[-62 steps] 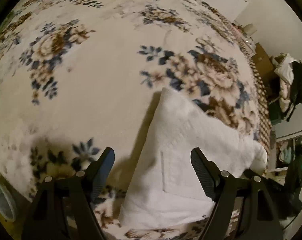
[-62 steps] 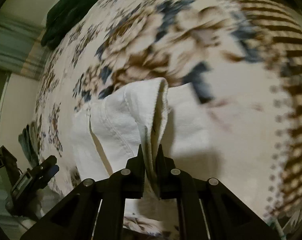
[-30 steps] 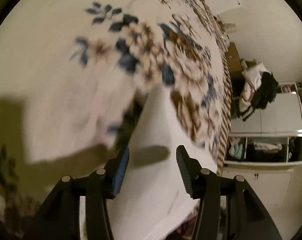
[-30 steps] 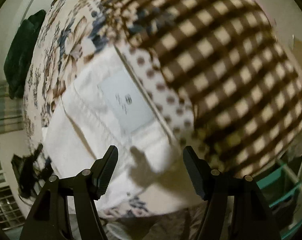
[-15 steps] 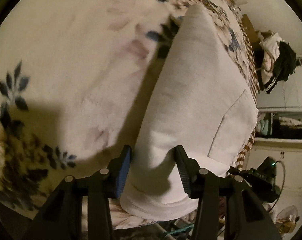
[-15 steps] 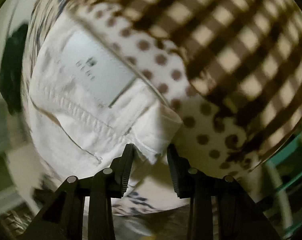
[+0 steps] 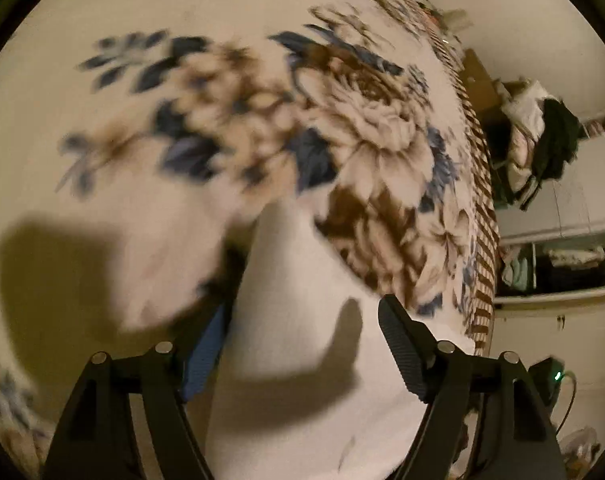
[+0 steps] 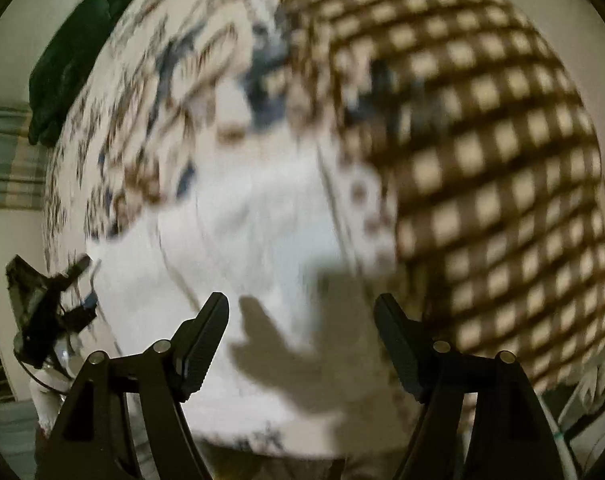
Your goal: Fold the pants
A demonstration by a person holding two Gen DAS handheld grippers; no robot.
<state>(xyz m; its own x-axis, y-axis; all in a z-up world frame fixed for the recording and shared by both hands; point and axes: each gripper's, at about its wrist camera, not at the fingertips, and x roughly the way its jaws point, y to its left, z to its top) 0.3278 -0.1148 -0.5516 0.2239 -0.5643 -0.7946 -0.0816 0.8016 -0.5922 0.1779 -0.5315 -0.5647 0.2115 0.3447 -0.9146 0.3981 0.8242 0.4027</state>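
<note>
We're over the bed [image 7: 150, 216], and the floral blanket [image 7: 362, 148] runs wide and bare to the left and far side in the left wrist view, lots of room there. On the right its checked border [image 7: 482, 208] marks the bed's edge, and past that edge sit a wardrobe [image 7: 562, 256] and a heap of clothes [image 7: 542, 140]. The white pants [image 7: 302, 340] lie folded near that right edge, narrowing to a point toward the bed's middle. Our left gripper [image 7: 302, 344] has its fingers spread wide, one on each side of the pants' near end; we can't tell if they touch the cloth. In the blurred right wrist view the pants [image 8: 254, 240] lie just beside the checked border [image 8: 482, 140], a dark garment [image 8: 74, 56] at the far left corner. Our right gripper [image 8: 300, 344] is also spread wide, above the pants' near edge and gripping nothing, its shadow falling between the fingers.
</note>
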